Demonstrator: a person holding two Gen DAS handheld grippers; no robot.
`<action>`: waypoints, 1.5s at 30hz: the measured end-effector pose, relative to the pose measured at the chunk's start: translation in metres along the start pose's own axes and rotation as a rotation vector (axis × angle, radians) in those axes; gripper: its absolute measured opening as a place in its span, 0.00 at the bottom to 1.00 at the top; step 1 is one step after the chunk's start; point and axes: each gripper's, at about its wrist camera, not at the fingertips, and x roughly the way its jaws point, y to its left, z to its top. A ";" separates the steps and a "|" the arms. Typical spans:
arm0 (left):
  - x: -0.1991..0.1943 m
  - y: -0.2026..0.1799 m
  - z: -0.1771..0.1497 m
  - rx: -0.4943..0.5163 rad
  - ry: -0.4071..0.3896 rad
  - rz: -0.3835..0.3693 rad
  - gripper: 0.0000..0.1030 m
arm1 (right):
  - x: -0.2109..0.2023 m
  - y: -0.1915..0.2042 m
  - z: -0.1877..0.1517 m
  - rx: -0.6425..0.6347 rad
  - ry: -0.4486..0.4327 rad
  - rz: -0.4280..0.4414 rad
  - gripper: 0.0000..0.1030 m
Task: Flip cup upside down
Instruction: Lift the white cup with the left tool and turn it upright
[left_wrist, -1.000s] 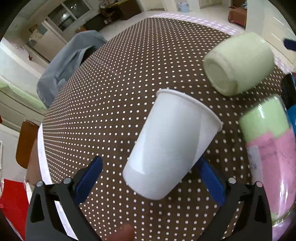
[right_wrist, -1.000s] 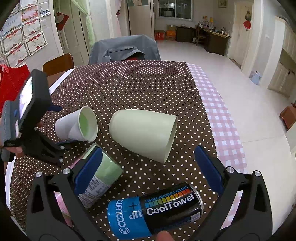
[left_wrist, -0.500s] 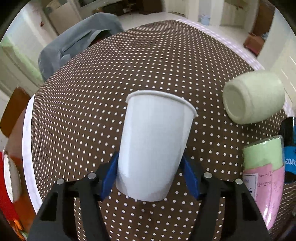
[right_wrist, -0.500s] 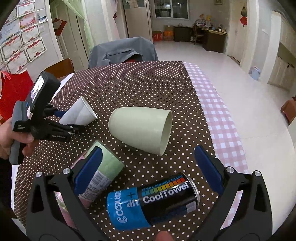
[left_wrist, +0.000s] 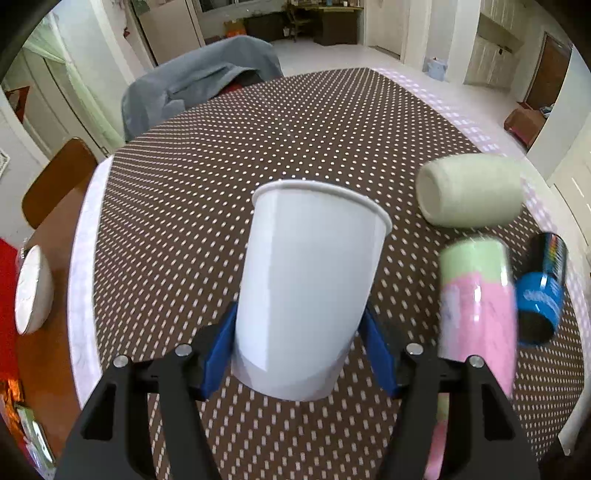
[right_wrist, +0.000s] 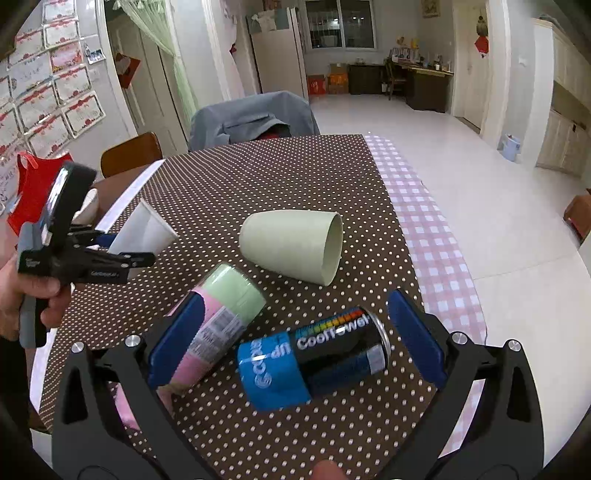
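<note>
My left gripper (left_wrist: 299, 354) is shut on a white paper cup (left_wrist: 310, 280), its blue pads pressing the cup's narrow base end. The cup is held above the brown dotted table (left_wrist: 221, 177), its open rim pointing away from me and tilted. In the right wrist view the same cup (right_wrist: 142, 234) shows at the left, held off the table by the left gripper (right_wrist: 110, 258). My right gripper (right_wrist: 295, 332) is open and empty, hovering over the cans near the table's front.
A pale green cup (right_wrist: 291, 245) lies on its side mid-table, also in the left wrist view (left_wrist: 469, 195). A pink-and-green can (right_wrist: 218, 317) and a blue-black CoolTowel can (right_wrist: 314, 354) lie beside it. A grey-draped chair (right_wrist: 251, 118) stands at the far end.
My left gripper closed on the white cup, lifted it off the table and turned it, rim now facing away. The right gripper pulled back slightly and stayed open.
</note>
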 end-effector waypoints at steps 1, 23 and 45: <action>-0.008 -0.001 -0.006 -0.001 -0.006 0.005 0.61 | -0.006 0.001 -0.003 -0.001 -0.007 0.005 0.94; -0.129 -0.106 -0.171 0.031 -0.154 -0.008 0.61 | -0.091 -0.009 -0.109 -0.034 -0.096 0.062 0.94; -0.081 -0.195 -0.202 0.080 -0.065 -0.071 0.62 | -0.108 -0.048 -0.141 0.052 -0.120 0.070 0.94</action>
